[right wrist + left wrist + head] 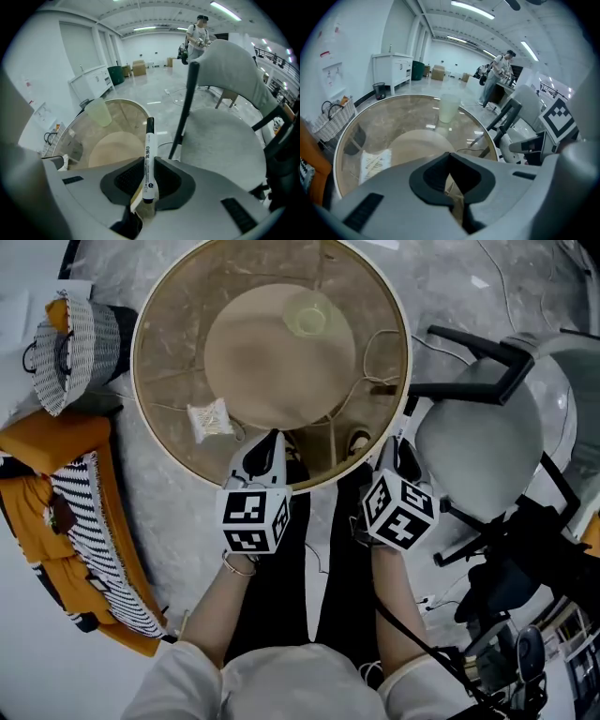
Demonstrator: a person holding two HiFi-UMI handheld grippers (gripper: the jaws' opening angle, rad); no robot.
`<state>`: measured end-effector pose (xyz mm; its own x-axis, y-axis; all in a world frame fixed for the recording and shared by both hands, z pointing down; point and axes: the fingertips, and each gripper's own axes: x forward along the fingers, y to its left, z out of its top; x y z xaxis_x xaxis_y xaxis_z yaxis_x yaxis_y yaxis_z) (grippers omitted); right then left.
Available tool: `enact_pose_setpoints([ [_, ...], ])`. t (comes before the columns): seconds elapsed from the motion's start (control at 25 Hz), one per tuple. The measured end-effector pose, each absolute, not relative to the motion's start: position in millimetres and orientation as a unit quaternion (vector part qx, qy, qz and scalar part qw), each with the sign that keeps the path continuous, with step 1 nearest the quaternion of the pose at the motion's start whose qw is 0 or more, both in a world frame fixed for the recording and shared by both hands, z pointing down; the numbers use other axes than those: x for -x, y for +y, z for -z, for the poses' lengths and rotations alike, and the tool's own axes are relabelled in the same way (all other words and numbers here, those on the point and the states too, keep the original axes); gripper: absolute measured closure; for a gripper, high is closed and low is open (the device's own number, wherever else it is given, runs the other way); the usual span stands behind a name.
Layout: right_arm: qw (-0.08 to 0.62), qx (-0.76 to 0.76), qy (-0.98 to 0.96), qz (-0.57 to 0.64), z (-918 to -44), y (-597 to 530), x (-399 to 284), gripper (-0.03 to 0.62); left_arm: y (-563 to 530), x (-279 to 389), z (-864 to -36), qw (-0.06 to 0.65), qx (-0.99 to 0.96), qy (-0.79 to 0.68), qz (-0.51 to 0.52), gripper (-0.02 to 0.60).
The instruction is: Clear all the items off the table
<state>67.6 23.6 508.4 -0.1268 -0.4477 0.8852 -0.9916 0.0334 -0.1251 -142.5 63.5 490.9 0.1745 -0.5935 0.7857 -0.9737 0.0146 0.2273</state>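
Observation:
A round glass table (150, 399) bears a pale green translucent cup (309, 315) at its far side and a small white packet (210, 418) near its left front. My left gripper (267, 454) hangs over the near rim, jaws shut with nothing between them. In its own view the left gripper (451, 161) faces the cup (449, 107) and the packet (374, 163). My right gripper (398, 454) hovers at the table's right edge. It (149, 183) is shut on a white marker (148, 159) with a black cap, which stands upright between the pads.
A grey swivel chair (487, 446) stands close on the right, its black armrest (185, 112) beside the marker. A woven basket (70, 348) and orange and striped cushions (66, 512) lie left of the table. A white cabinet (391, 70) and a person (497, 77) are far off.

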Motion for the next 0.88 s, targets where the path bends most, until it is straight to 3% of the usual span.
enact_pose_setpoints([
  [0.88, 0.259, -0.662, -0.524, -0.469, -529.9, 14.6, -228.7, 0.513, -33.7, -33.2, -503.8, 0.319, -0.764, -0.474, -0.3, 0.574],
])
